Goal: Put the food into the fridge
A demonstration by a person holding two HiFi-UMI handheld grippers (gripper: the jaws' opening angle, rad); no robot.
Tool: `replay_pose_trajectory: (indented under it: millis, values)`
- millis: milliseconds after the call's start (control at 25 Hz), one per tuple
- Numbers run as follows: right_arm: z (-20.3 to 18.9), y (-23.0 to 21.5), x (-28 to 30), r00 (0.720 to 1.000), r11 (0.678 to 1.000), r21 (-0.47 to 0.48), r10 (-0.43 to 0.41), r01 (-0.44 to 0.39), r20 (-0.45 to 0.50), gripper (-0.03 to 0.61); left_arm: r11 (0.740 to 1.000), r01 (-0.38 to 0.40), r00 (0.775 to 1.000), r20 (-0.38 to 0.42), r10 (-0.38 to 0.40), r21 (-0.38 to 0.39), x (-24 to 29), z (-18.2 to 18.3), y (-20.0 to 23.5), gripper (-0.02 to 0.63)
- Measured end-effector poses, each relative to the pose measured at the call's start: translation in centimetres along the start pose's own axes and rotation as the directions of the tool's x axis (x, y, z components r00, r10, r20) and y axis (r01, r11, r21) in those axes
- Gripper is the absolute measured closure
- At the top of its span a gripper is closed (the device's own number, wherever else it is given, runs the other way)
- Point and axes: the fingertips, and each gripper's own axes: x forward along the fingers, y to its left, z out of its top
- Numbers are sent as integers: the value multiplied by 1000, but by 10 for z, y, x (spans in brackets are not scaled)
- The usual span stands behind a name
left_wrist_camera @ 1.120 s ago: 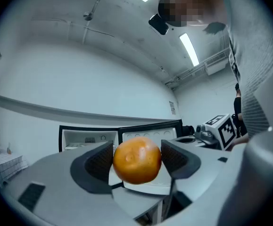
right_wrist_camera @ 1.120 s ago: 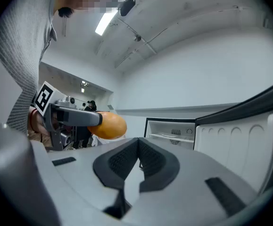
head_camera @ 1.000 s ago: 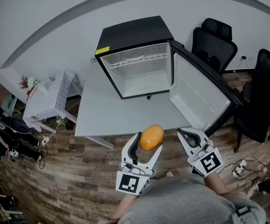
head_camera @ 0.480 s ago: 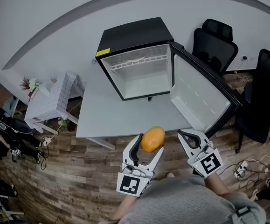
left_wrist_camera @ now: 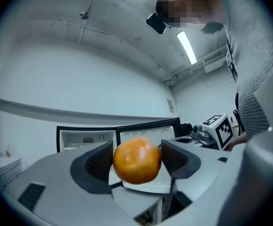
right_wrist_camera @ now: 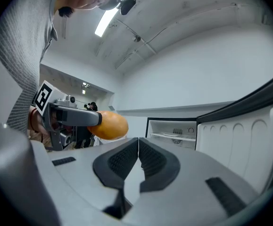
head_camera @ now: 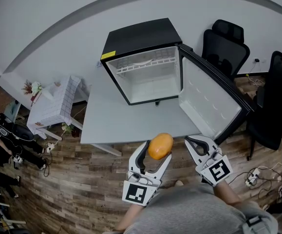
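Observation:
An orange fruit (head_camera: 160,146) is held in the air just short of the grey table's near edge (head_camera: 131,121), with my left gripper (head_camera: 155,151) shut on it. In the left gripper view the orange (left_wrist_camera: 137,159) fills the gap between the two dark pads. The small black fridge (head_camera: 141,38) stands on the table with its door (head_camera: 210,101) swung wide to the right; its white inside looks empty. My right gripper (head_camera: 195,144) hangs beside the left one, jaws closed together with nothing between them; the right gripper view shows the pads (right_wrist_camera: 127,161) touching and the orange (right_wrist_camera: 111,125) to the left.
Black office chairs (head_camera: 224,45) stand right of the fridge, more at the far right (head_camera: 277,96). A white stool-like table (head_camera: 53,104) sits at the left on the wood floor (head_camera: 72,179). Cables lie on the floor at the right (head_camera: 253,177).
The view has shifted slightly; both grippers and the orange keep nearly the same place, the orange a touch lower in the picture.

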Motion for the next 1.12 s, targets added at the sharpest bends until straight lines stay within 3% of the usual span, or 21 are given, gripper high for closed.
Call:
replay_pose_trajectory:
  millis: [160,1120]
  values:
    - [-3,-7,-1,999,999,15,-33,33,-3,566,1000,1,1000,-4,-1,3,0,-1,-1,285]
    - [-4,-24,-13,999,998,44,-53,53,0,566,999,-25,1000,-5,25,-21,11,1,-6,285]
